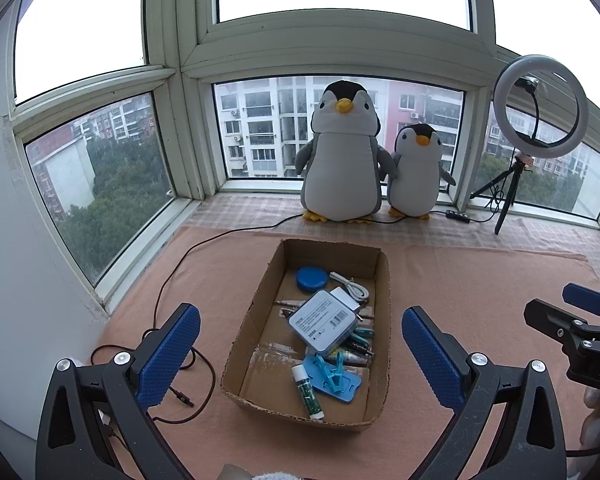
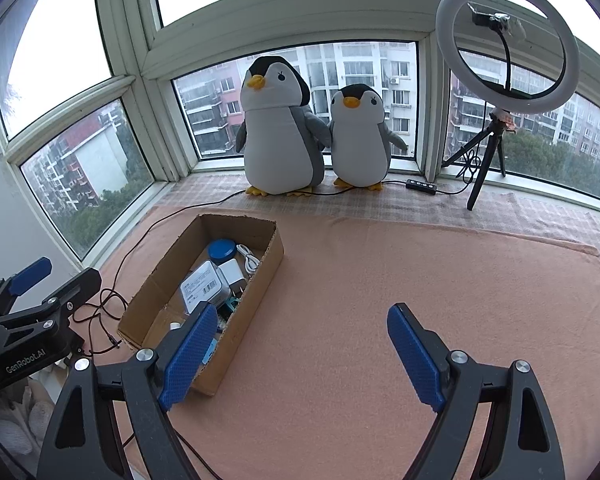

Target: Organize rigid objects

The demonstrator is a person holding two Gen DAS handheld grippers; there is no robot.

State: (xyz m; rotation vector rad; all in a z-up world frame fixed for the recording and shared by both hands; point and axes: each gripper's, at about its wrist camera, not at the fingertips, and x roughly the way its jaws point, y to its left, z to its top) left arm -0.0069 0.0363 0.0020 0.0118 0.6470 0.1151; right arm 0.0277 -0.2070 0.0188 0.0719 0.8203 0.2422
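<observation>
An open cardboard box [image 1: 300,416] stands on the pink cloth. Inside lie a round blue tin [image 1: 312,279], a white cable [image 1: 350,286], a grey-blue flat case [image 1: 324,326], a green-and-white tube [image 1: 307,390], turquoise clips [image 1: 332,370] and several pens. My left gripper [image 1: 300,310] hangs open over the box's near half, with nothing between its blue pads. My right gripper [image 2: 302,312] is open over bare cloth just right of the box [image 2: 256,292], also with nothing between its pads. Each gripper shows at the edge of the other's view: the right gripper [image 1: 560,308], the left gripper [image 2: 60,280].
Two penguin plush toys [image 1: 342,152] [image 1: 416,172] stand at the window behind the box. A ring light on a tripod [image 2: 508,44] is at the back right, with its cable and switch [image 2: 422,185] along the sill. A dark cable [image 1: 180,360] loops left of the box.
</observation>
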